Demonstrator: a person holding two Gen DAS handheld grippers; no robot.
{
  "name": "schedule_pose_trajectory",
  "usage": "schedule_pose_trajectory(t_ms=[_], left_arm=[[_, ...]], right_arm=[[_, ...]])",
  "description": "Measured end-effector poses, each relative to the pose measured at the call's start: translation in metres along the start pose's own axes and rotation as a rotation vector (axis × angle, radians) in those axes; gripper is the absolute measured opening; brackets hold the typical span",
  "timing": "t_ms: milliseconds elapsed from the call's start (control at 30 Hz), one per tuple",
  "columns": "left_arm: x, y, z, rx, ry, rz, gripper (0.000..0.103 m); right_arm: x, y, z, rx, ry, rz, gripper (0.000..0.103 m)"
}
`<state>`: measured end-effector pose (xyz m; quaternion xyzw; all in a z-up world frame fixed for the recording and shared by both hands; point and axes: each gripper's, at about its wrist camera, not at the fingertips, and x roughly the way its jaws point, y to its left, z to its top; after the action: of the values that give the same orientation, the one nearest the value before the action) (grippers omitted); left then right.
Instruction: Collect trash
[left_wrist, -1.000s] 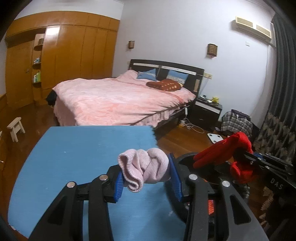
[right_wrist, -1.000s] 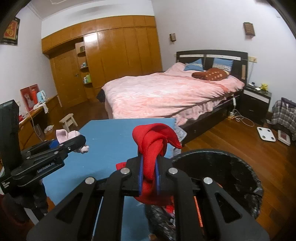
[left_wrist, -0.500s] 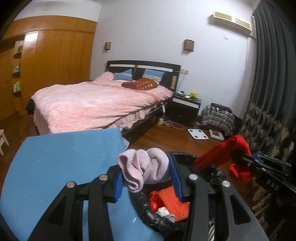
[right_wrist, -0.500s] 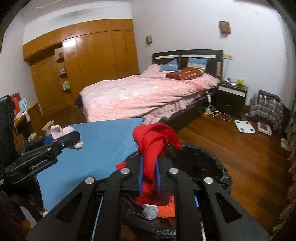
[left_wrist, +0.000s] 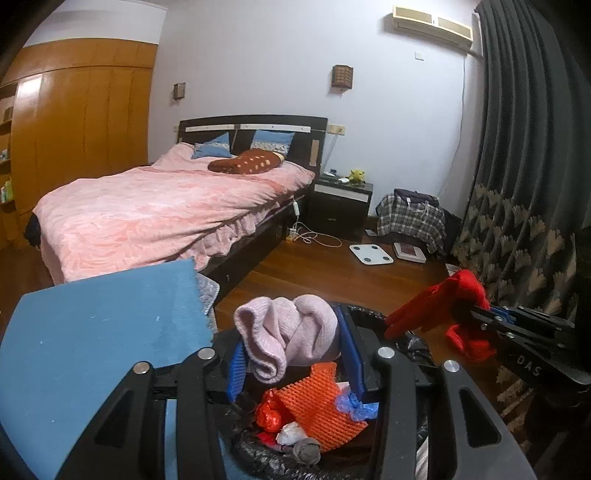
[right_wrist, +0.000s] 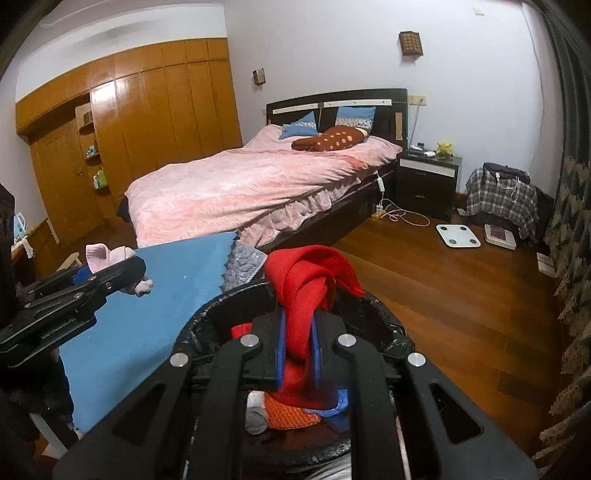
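Note:
A bunched pink sock (left_wrist: 288, 336) is pinched between the blue pads of my left gripper (left_wrist: 291, 350), which is shut on it. It hangs over the near left rim of a black-lined trash bin (left_wrist: 258, 458). My right gripper (right_wrist: 297, 343) is shut on a red sock (right_wrist: 306, 288), held above the same bin (right_wrist: 384, 328). Inside the bin lie orange foam netting (left_wrist: 317, 406), red foil, blue plastic and a grey wad. In the right wrist view the left gripper (right_wrist: 110, 273) with the pink sock (right_wrist: 107, 254) shows at the left; the left wrist view has the red sock (left_wrist: 443, 299) at the right.
A blue-covered table (left_wrist: 96, 332) lies to the left of the bin. Behind it stands a bed with a pink cover (left_wrist: 159, 210). A nightstand (left_wrist: 340, 206), a white scale (left_wrist: 371, 253) and a plaid bag (left_wrist: 412, 218) sit on the wooden floor. Dark curtains (left_wrist: 524, 177) hang at the right.
Both grippers have swung right, off the blue table and over the bin, each still holding its sock. The bin's contents have come into view beneath them.

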<state>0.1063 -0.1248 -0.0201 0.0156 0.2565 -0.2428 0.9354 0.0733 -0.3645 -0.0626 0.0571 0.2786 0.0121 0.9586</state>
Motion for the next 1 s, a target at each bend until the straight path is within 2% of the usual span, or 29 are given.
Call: schedule_pose_trajectory(t_ms=[567,633,733,767,867,967,1000], left_arm=[[0.059,-0.009,-0.002,0.019,0.069,-0.012,0.044],[0.064,-0.009,-0.002,0.017,0.079,-0.022,0.046],[0.068,-0.007,-0.002,0.014,0.081,-0.033,0.06],[0.068,-0.006,-0.002,0.016,0.077,-0.033,0.064],[0.068,-0.004,-0.001,0.017,0.074,-0.027,0.071],[0.066,0.001,0.0,0.006,0.075,-0.022,0.077],[0.065,0.002,0.001,0.005,0.074,-0.021,0.079]], right_arm=[[0.054,-0.019,-0.008,0.026,0.086,-0.002,0.011],[0.059,-0.019,-0.008,0.028,0.092,-0.007,0.014],[0.063,-0.018,-0.008,0.032,0.096,-0.019,0.028],[0.064,-0.019,-0.008,0.033,0.095,-0.023,0.029],[0.064,-0.021,-0.008,0.038,0.089,-0.04,0.038],[0.061,-0.022,-0.008,0.039,0.078,-0.057,0.052],[0.06,-0.022,-0.008,0.039,0.075,-0.064,0.063]])
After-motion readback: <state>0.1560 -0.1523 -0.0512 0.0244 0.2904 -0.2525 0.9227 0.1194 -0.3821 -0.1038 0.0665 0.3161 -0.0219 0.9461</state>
